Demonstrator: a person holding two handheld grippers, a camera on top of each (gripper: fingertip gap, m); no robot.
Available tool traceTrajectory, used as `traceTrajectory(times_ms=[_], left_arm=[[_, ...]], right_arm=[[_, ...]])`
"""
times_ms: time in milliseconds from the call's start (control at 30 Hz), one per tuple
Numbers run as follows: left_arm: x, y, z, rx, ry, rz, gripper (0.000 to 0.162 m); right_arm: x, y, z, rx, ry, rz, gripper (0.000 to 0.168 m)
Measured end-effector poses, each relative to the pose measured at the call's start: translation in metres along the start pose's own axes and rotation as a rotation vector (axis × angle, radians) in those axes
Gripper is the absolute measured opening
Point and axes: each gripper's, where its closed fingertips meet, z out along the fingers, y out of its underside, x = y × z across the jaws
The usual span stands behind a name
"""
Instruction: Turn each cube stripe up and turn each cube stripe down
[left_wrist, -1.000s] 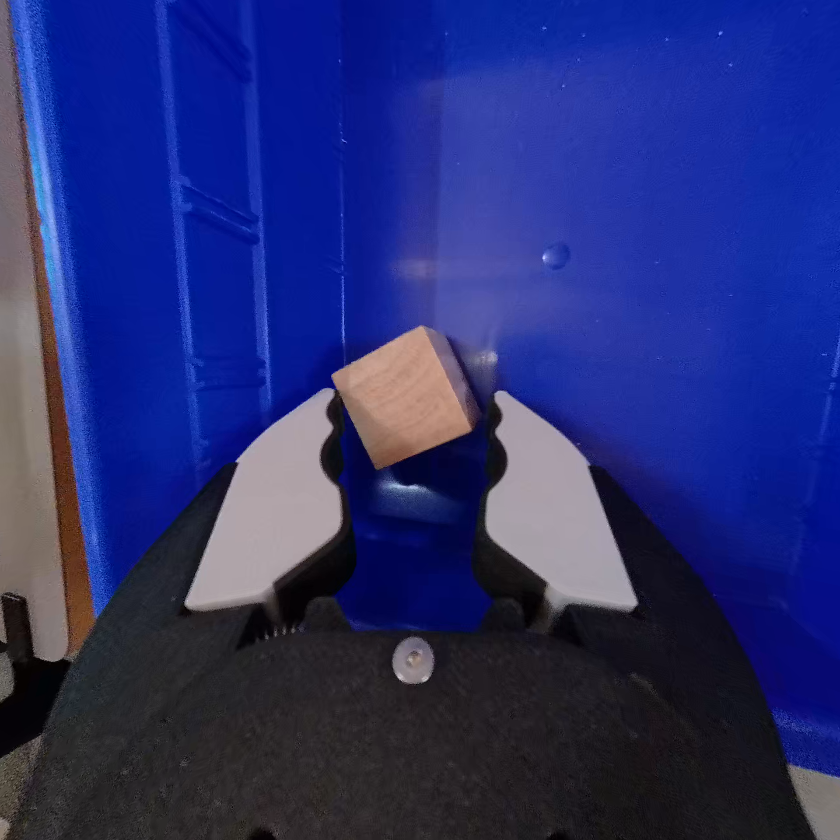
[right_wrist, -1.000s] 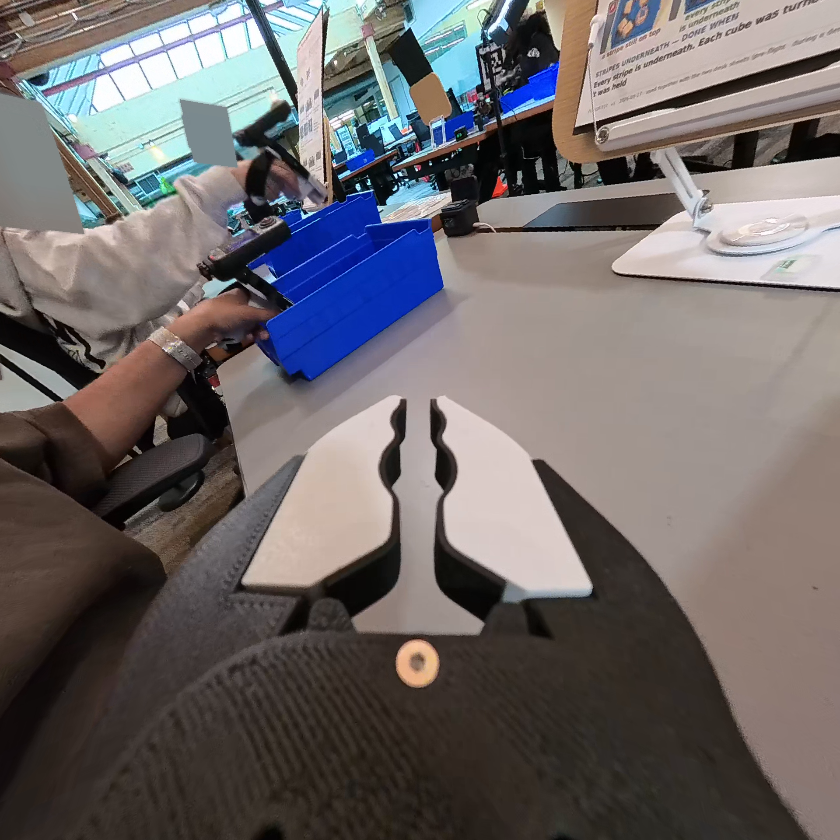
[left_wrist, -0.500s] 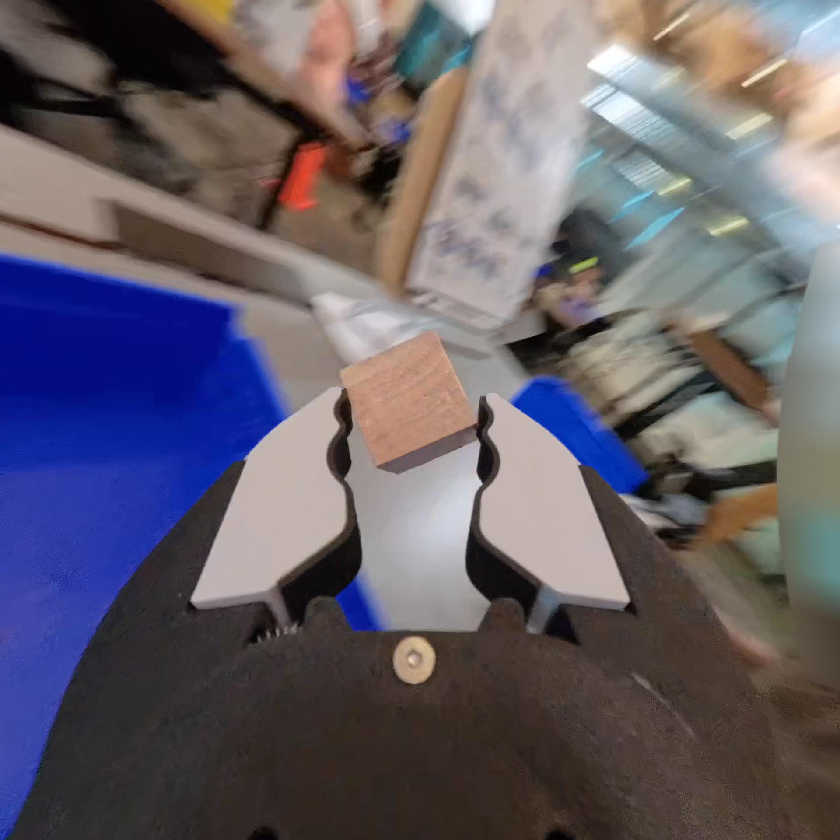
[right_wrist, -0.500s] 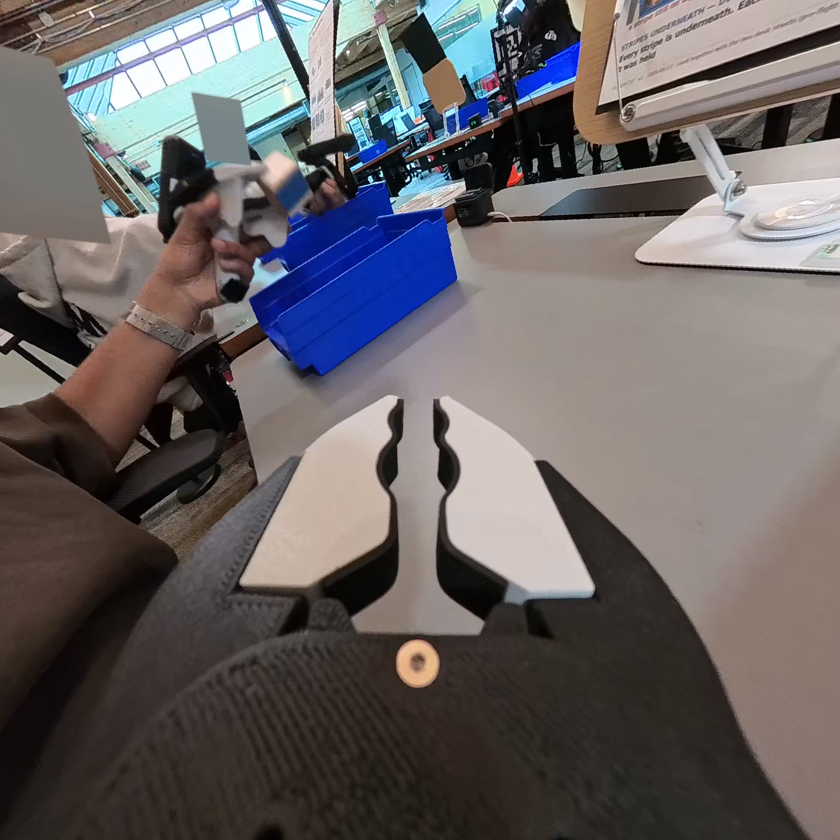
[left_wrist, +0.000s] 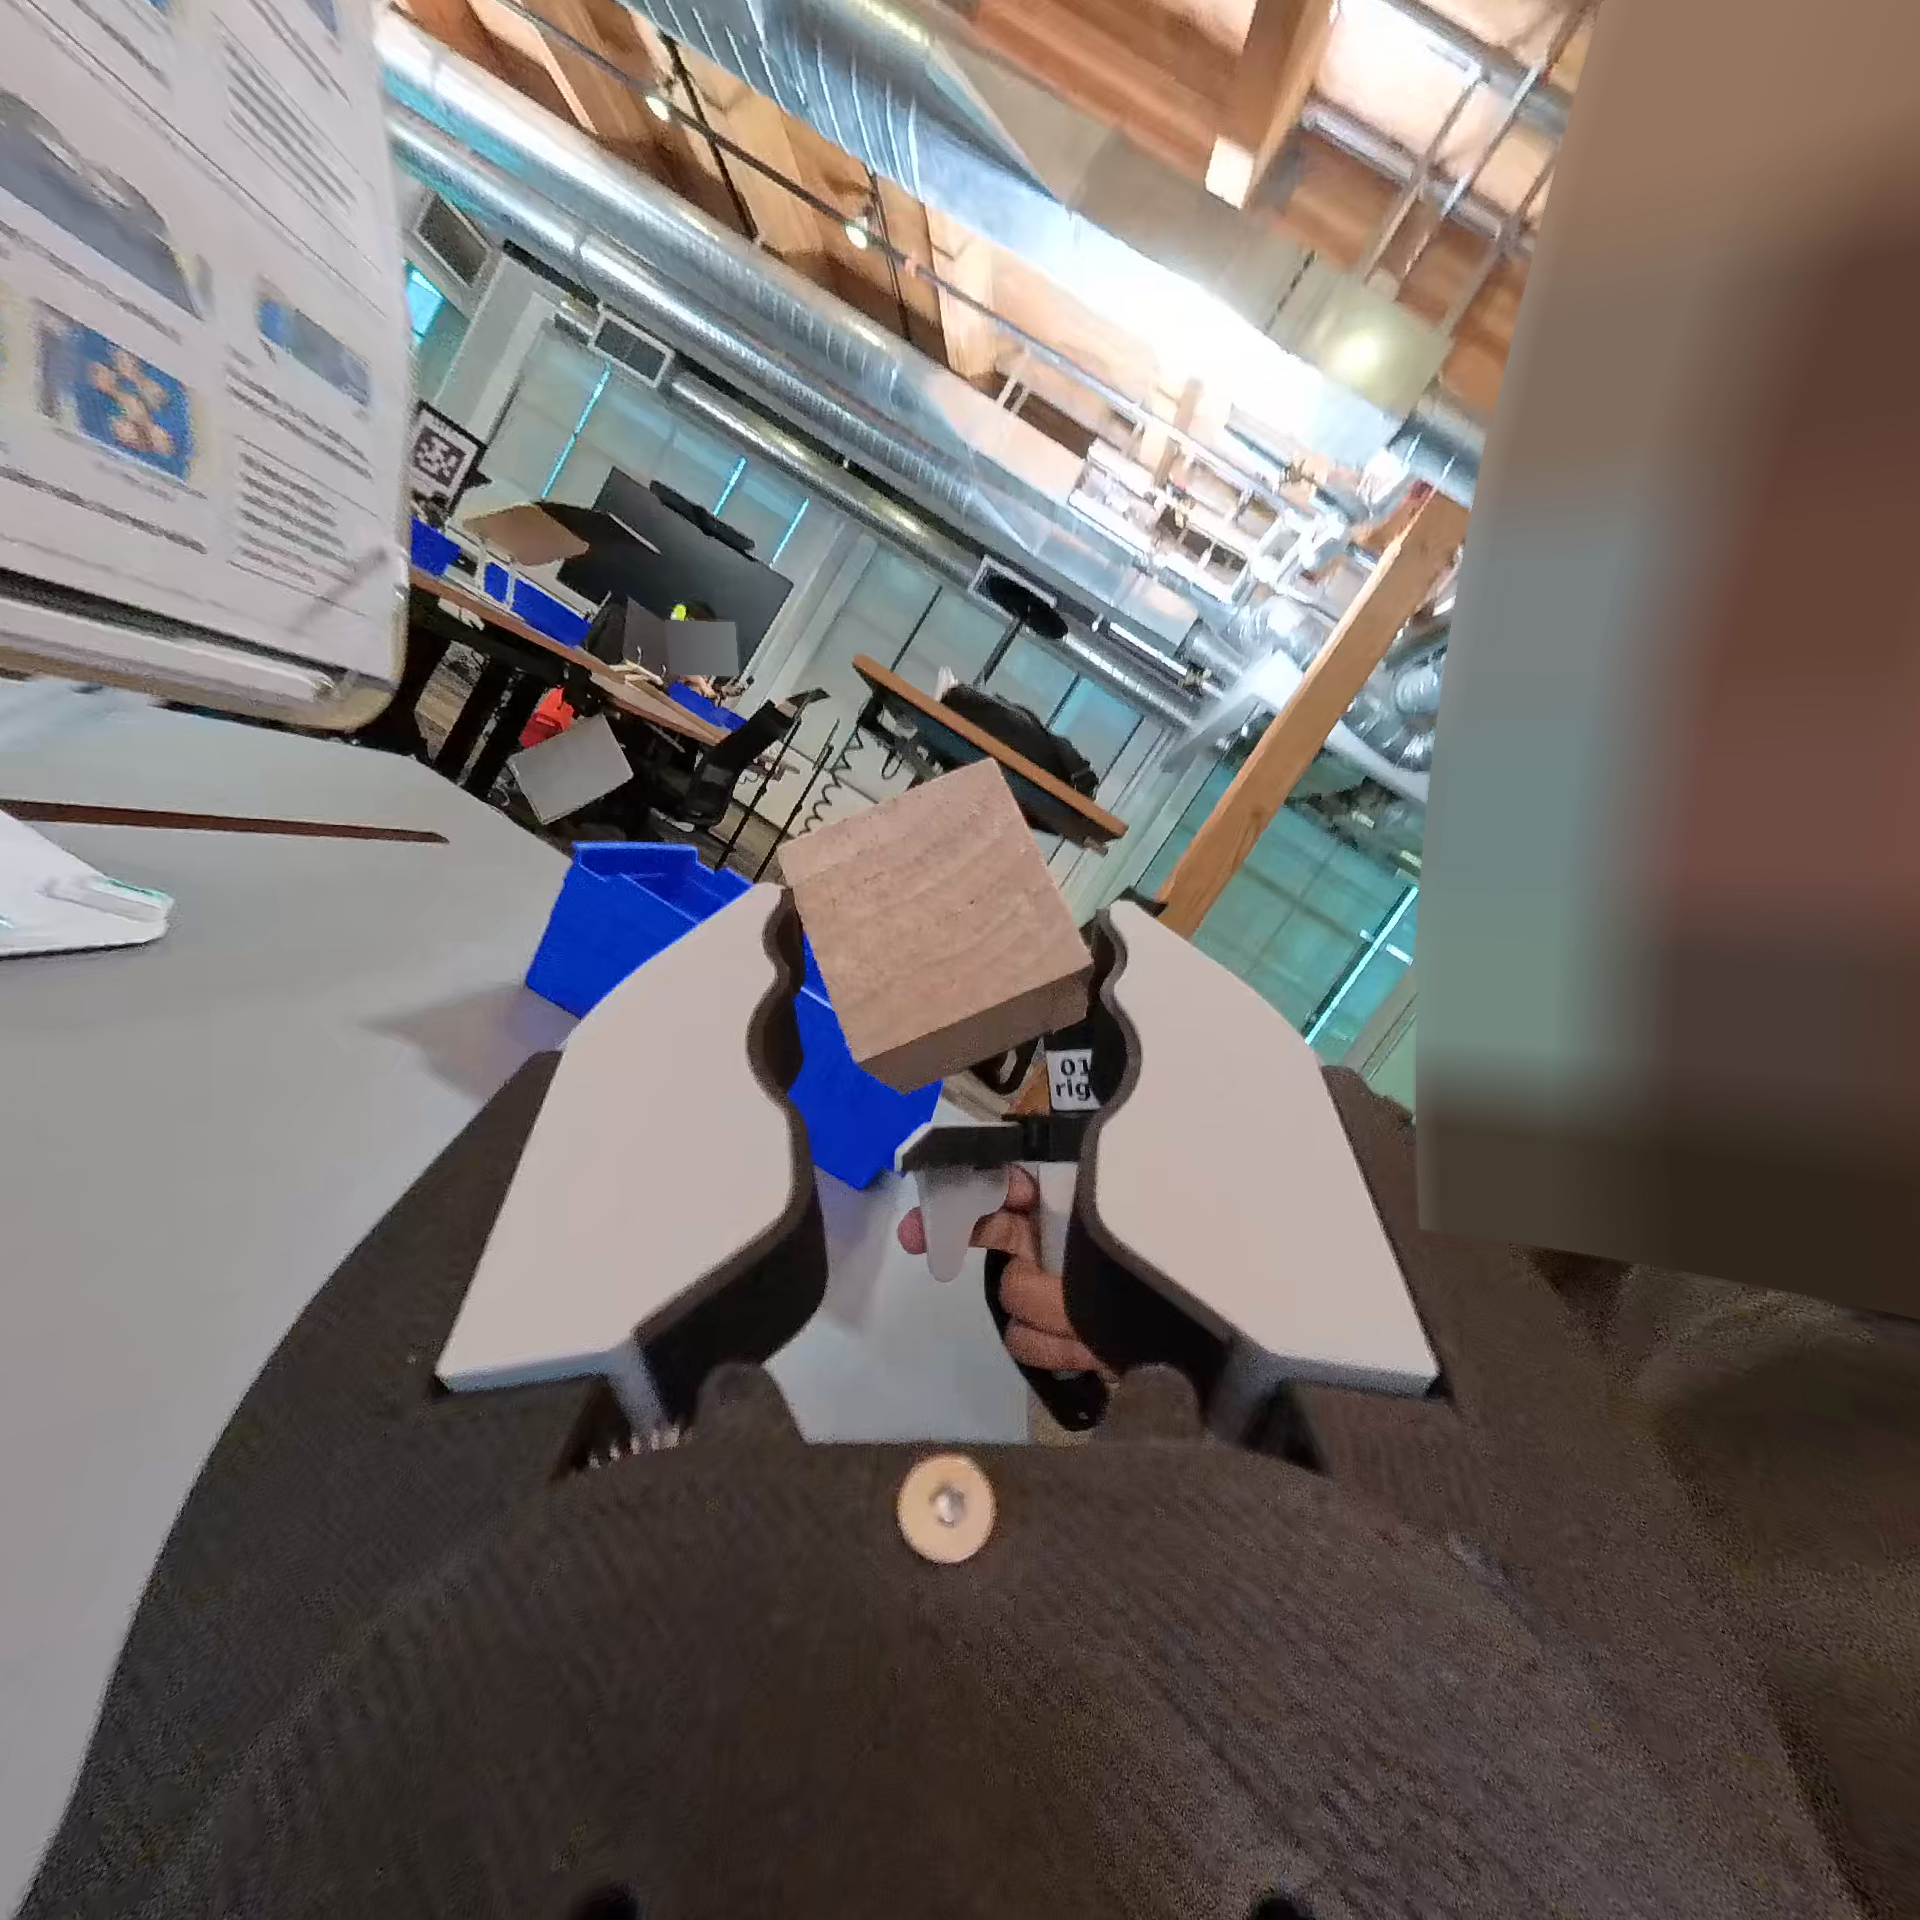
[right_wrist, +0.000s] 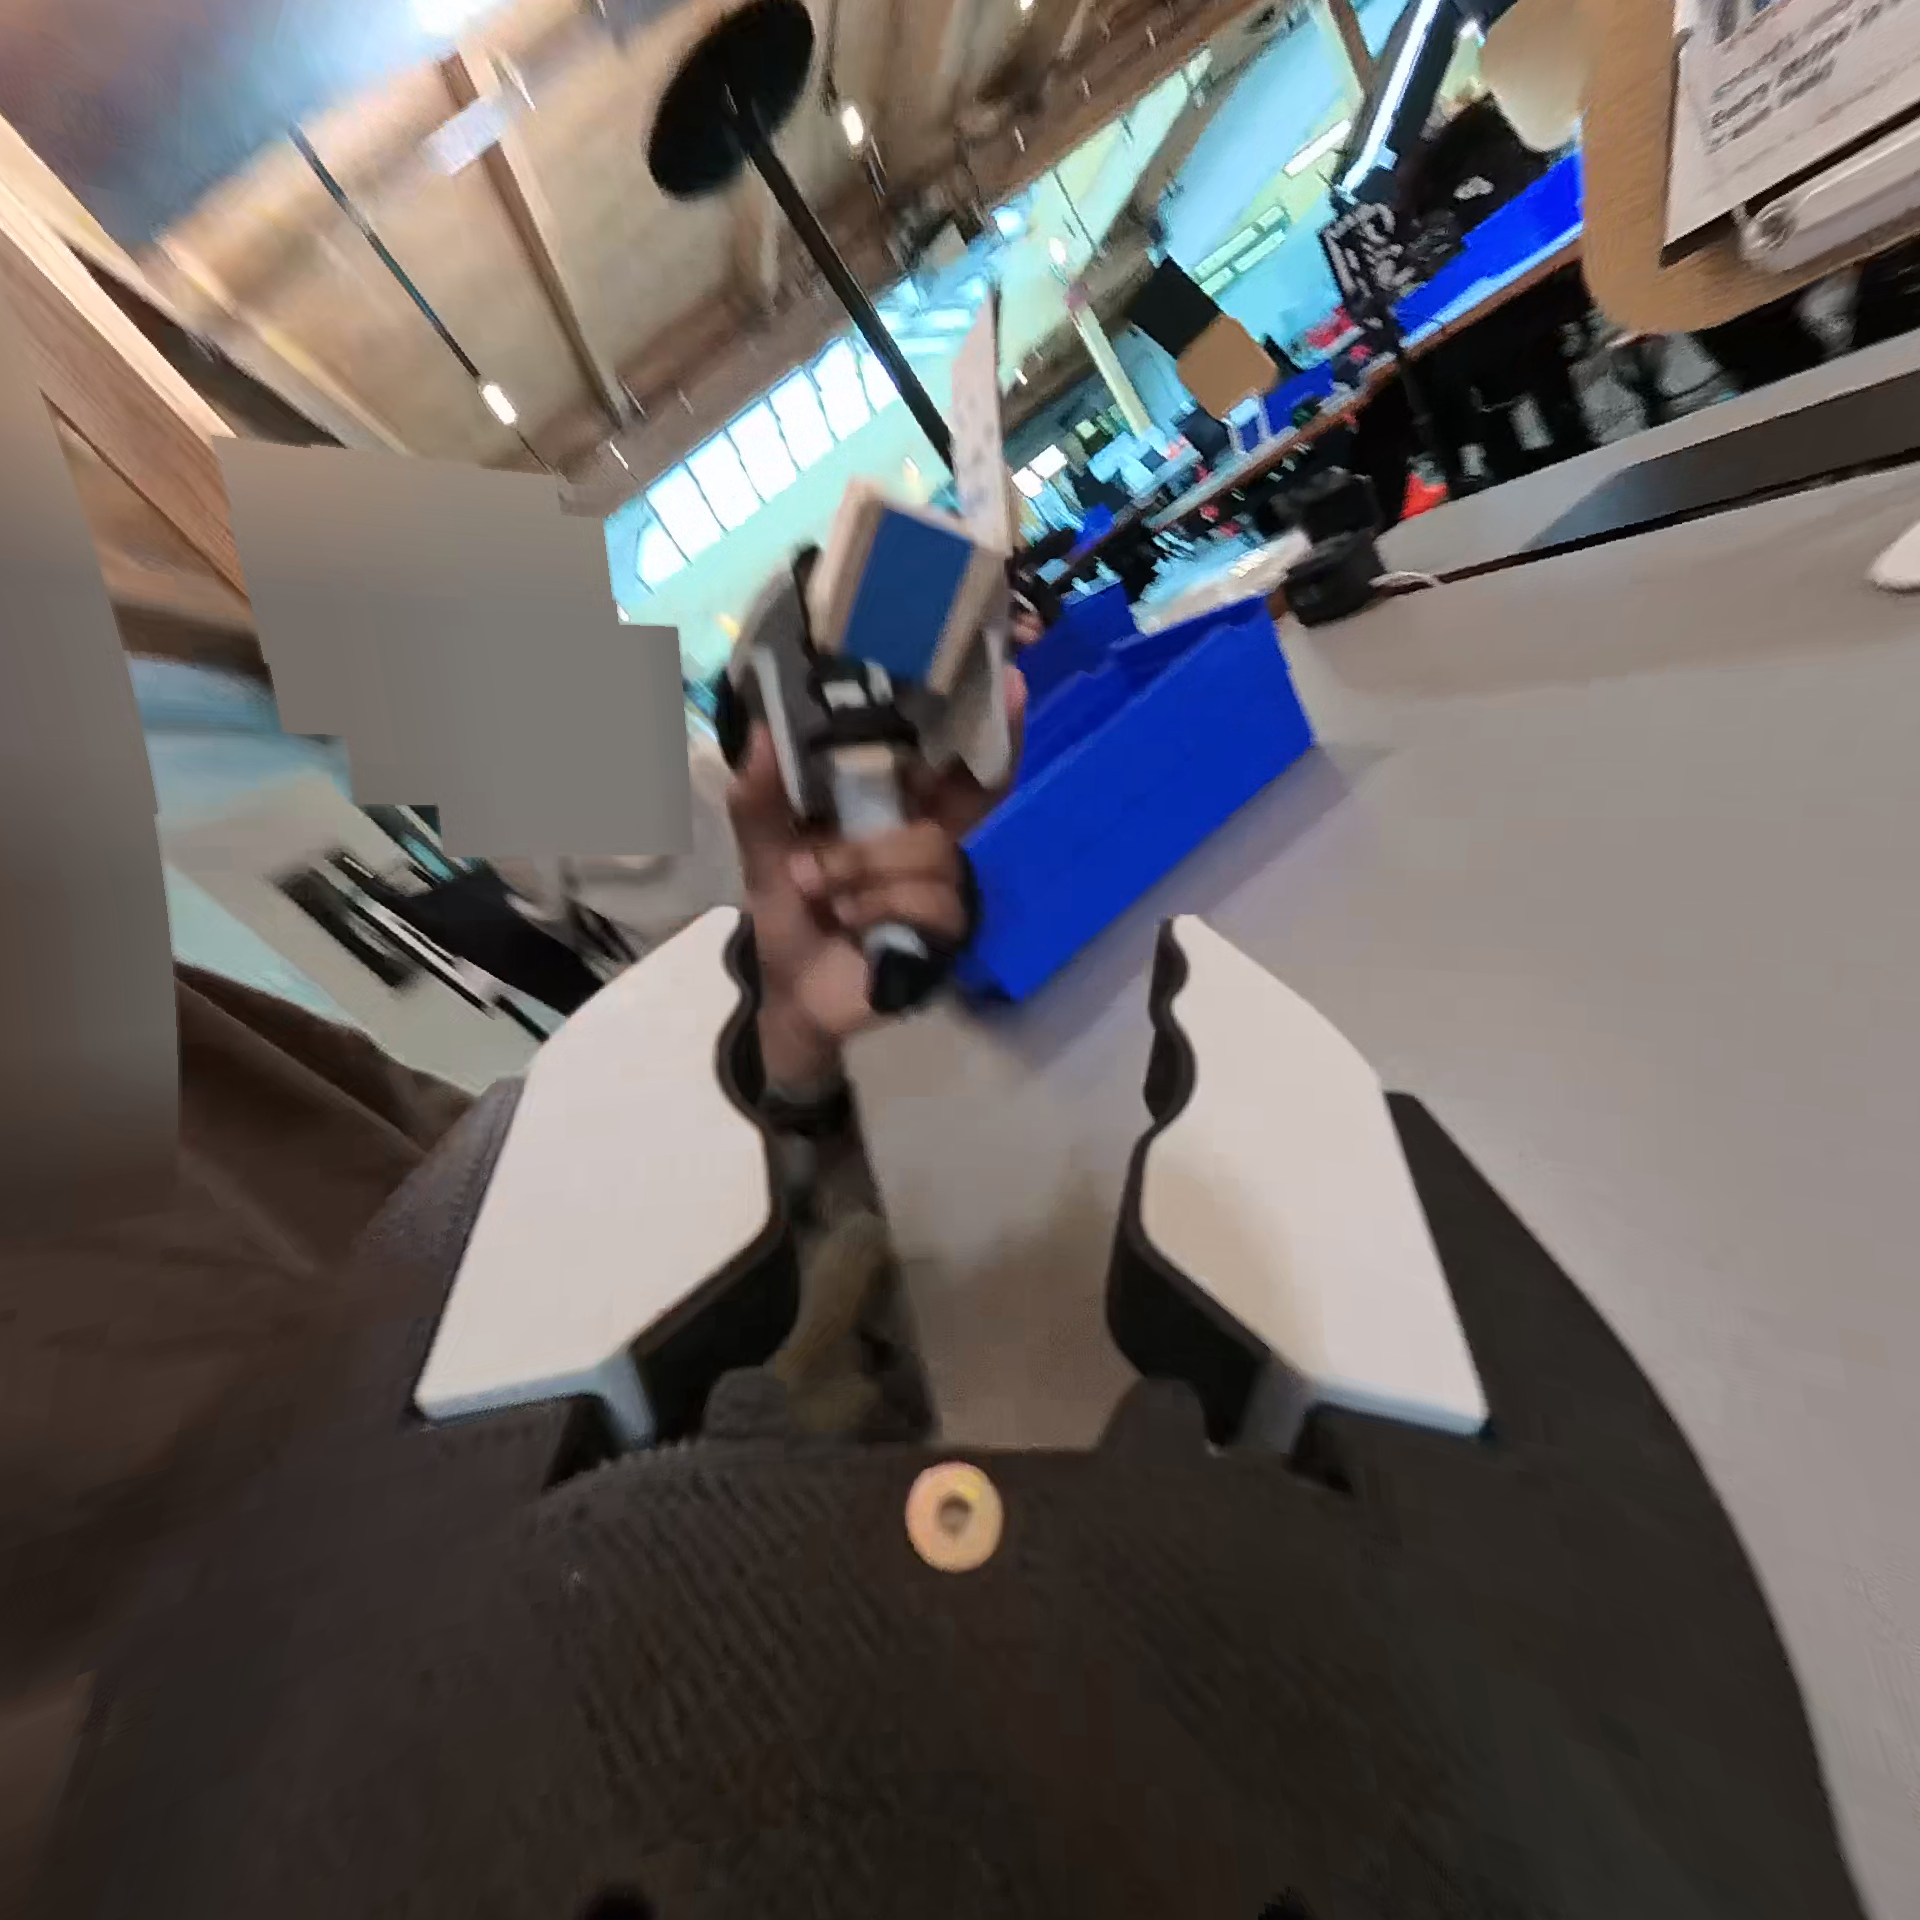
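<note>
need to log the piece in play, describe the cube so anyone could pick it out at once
Start at the grey table with the blue bin on it. In the air above the table, the left gripper is shut on the wooden cube, held tilted. The right wrist view shows a blue stripe across one face; nothing else nearby is bare wood.

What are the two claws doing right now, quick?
Left gripper: shut on the wooden cube, held in the air.
Right gripper: open, holding nothing.
</note>
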Motion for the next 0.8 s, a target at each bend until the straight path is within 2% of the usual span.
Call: traceTrajectory(times_ms=[67, 133, 300, 400, 533, 800], left_arm=[[0.009, 0.019, 0.013, -0.001, 0.011, 0.036, 0.053], [0.020, 0.029, 0.023, 0.019, 0.042, 0.043, 0.053], [0.036, 0.067, 0.044, -0.055, 0.110, -0.019, 0.053], [0.034, 0.076, 0.048, -0.068, 0.095, -0.030, 0.053], [0.033, 0.087, 0.050, -0.094, 0.093, -0.039, 0.053], [0.033, 0.092, 0.049, -0.117, 0.091, -0.029, 0.052]], right_arm=[[-0.005, -0.005, 0.004, 0.065, -0.068, 0.162, 0.068], [-0.008, 0.002, 0.009, 0.062, -0.127, 0.286, 0.060], [-0.020, -0.002, 0.011, 0.148, -0.253, 0.444, 0.057], [-0.029, 0.000, 0.013, 0.135, -0.291, 0.422, 0.053], [-0.026, 0.003, 0.013, 0.116, -0.251, 0.380, 0.041], [-0.026, 0.005, 0.010, 0.106, -0.235, 0.334, 0.040]])
